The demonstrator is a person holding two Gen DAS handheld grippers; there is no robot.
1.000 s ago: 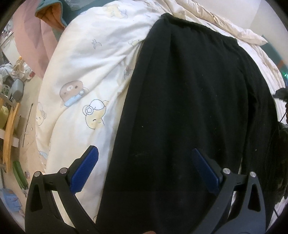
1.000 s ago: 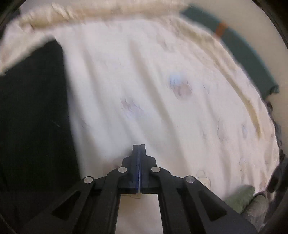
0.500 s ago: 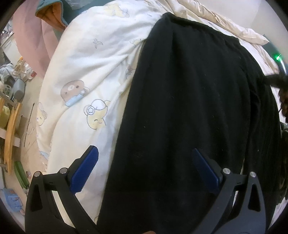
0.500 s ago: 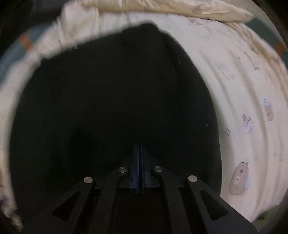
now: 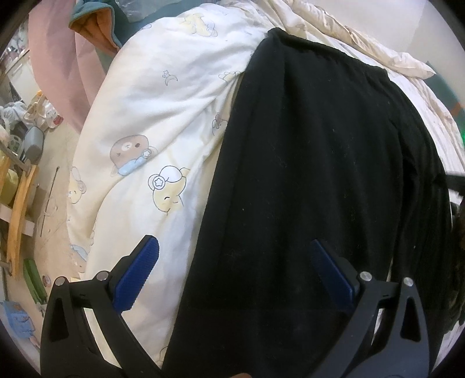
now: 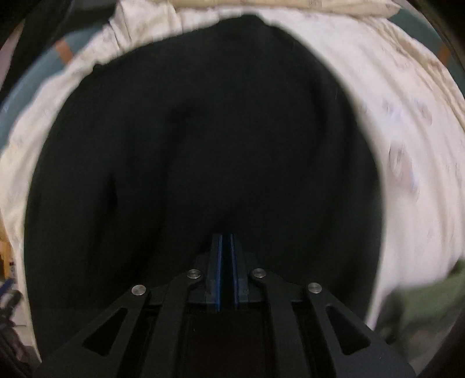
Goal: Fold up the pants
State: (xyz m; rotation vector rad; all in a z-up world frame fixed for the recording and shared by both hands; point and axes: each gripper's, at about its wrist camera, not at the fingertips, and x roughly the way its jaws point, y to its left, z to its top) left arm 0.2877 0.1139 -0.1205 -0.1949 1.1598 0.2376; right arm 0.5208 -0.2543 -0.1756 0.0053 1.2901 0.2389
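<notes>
Black pants [image 5: 314,174] lie lengthwise on a cream cartoon-print duvet [image 5: 162,122], waistband at the far end. My left gripper [image 5: 232,261] hangs open and wide over the pants' near left edge, with one blue pad [image 5: 136,276] above the duvet and the other above the cloth. In the right wrist view the pants [image 6: 203,139] fill the middle, blurred. My right gripper [image 6: 226,237] points down over them. Its jaws are opening: a narrow gap shows between the pads, and I see no cloth pinched in it.
A pink cover [image 5: 55,67] and a teal-and-orange quilt [image 5: 96,26] lie at the bed's far left. Floor clutter and a wooden rack [image 5: 20,203] lie beyond the left bed edge. A green cloth [image 6: 421,305] sits at the lower right.
The right gripper swung from above bare duvet to above the pants, and its pads parted slightly. The left gripper stayed where it was, still wide open.
</notes>
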